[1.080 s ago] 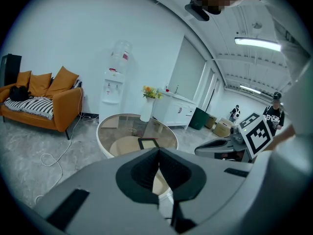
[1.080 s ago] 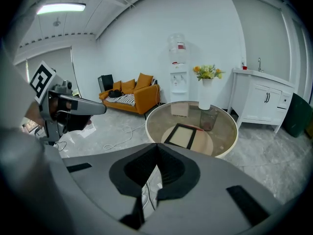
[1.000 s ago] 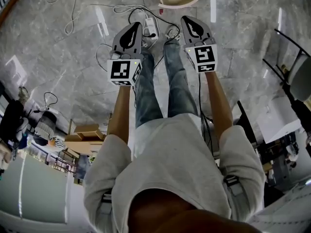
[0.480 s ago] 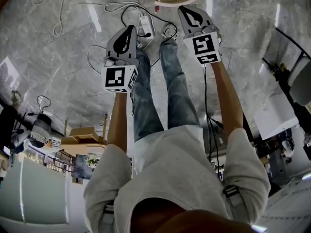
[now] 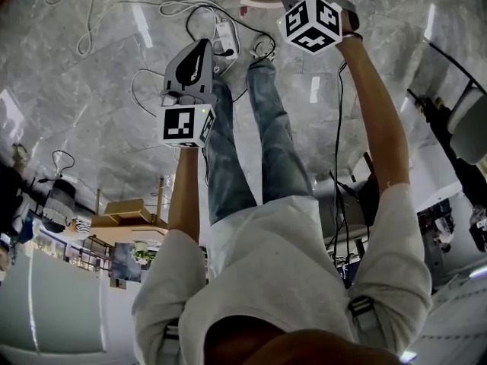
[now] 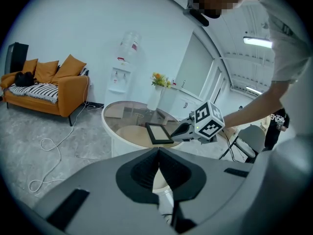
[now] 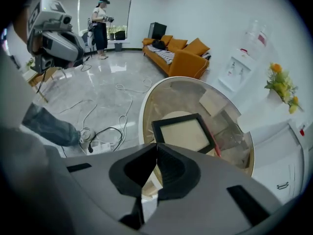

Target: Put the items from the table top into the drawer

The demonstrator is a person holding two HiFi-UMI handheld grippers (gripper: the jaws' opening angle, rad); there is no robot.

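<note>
On the round glass-topped table (image 7: 143, 112) in front of me lies a black-framed picture frame (image 7: 183, 131), flat on the glass, with a thin red pen (image 7: 214, 142) close along one of its edges. Through the glass I can see a pale wooden shelf lower down in the table.

My right gripper (image 7: 156, 148) points steeply down at the table, its jaws pressed together with nothing between them. Its tips sit just beside the near edge of the frame, but I cannot tell if they touch it.

My left gripper (image 6: 158, 153) hangs back from the table, over the grey marble floor (image 5: 99, 90) and in front of my legs. Its jaws are also closed and empty.

White cables and a power strip (image 5: 226, 36) trail on the floor by my feet. Farther off stand an orange sofa (image 7: 181, 58) with cushions, a white water dispenser (image 6: 122, 72) against the wall and a vase of yellow flowers (image 7: 281, 84). Another person (image 7: 100, 28) stands at the far side of the room.
</note>
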